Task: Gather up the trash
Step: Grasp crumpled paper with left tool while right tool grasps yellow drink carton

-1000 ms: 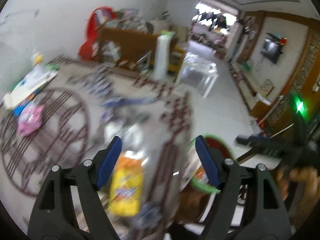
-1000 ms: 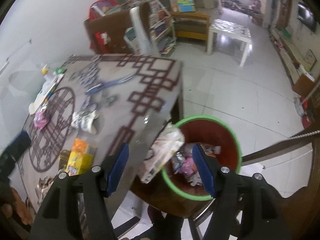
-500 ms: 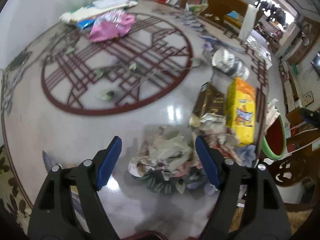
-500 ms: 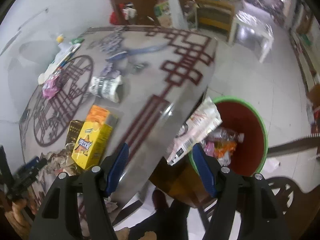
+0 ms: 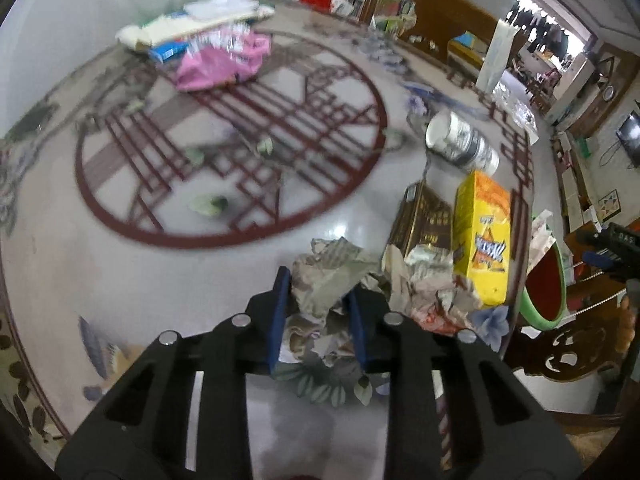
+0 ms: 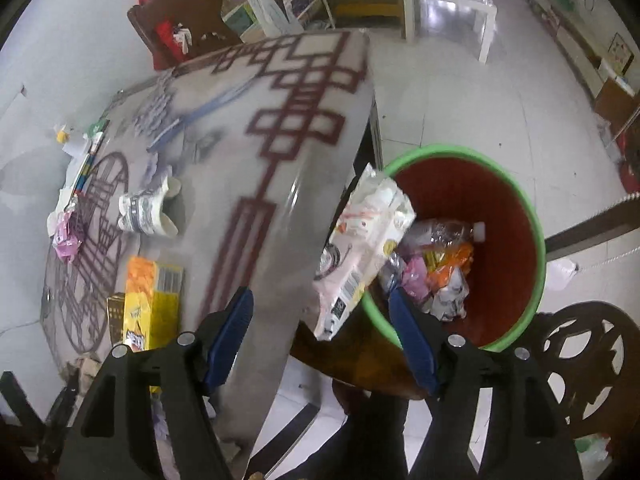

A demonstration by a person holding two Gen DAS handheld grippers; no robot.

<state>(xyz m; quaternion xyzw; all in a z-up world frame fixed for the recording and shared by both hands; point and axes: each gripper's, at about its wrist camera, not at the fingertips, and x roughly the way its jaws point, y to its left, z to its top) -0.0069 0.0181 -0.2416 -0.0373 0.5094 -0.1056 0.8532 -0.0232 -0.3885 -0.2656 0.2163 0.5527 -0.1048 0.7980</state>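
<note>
A heap of crumpled paper lies near the front of the patterned round table. My left gripper is closing on it, and the blue pads press into the wad from both sides. Off the table's right edge stands a red bin with a green rim, holding several wrappers and a bottle. A white and pink wrapper hangs over the bin's near rim. Above it my right gripper hovers, jaws opening, with the wrapper below the gap and untouched.
A yellow box and a brown-gold box lie right of the paper heap. Stacked paper cups lie beyond them. A pink bag and flat packs sit at the far side. A carved wooden chair stands beside the bin.
My left gripper swung over the table, came down on the crumpled paper and closed its jaws on it. My right gripper sank closer to the bin and the wrapper on its rim.
</note>
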